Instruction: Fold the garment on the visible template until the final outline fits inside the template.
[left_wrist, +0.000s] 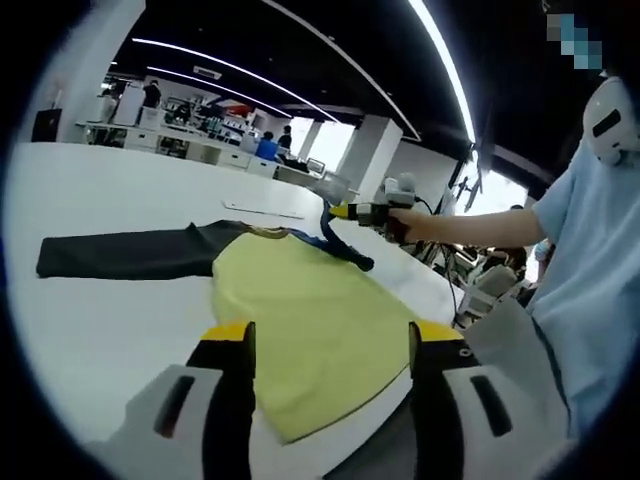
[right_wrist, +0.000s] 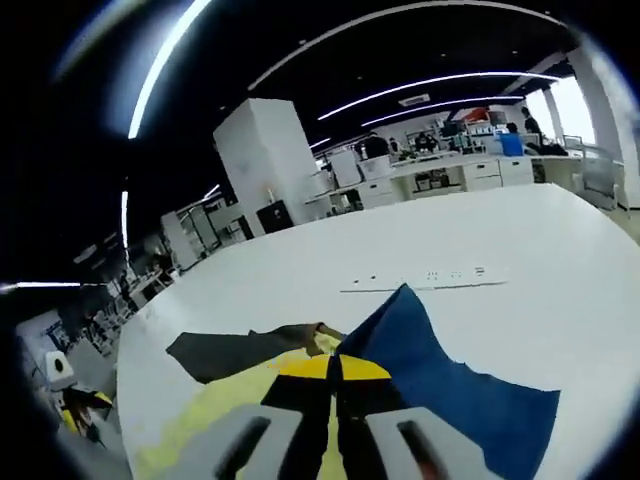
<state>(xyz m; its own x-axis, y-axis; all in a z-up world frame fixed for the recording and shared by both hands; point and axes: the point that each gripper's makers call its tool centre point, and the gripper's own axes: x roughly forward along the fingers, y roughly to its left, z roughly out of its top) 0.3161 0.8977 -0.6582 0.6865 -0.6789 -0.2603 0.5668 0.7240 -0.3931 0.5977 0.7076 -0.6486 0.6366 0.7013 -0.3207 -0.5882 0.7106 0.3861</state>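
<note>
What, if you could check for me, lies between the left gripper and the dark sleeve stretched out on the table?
In the left gripper view, the yellow body of the garment and bare white table lie between the left gripper and the dark sleeve.

The left gripper (left_wrist: 330, 335) sits near, low over the counter (left_wrist: 100, 330), its yellow-tipped fingers (left_wrist: 232, 335) spread wide apart with nothing between them. The right gripper (right_wrist: 335, 368) has its fingers pressed together, pinching a blue sleeve (right_wrist: 440, 385). In the left gripper view it is held out far right by the person's hand (left_wrist: 403, 222), forearm extended, light blue short sleeve at the shoulder.
</note>
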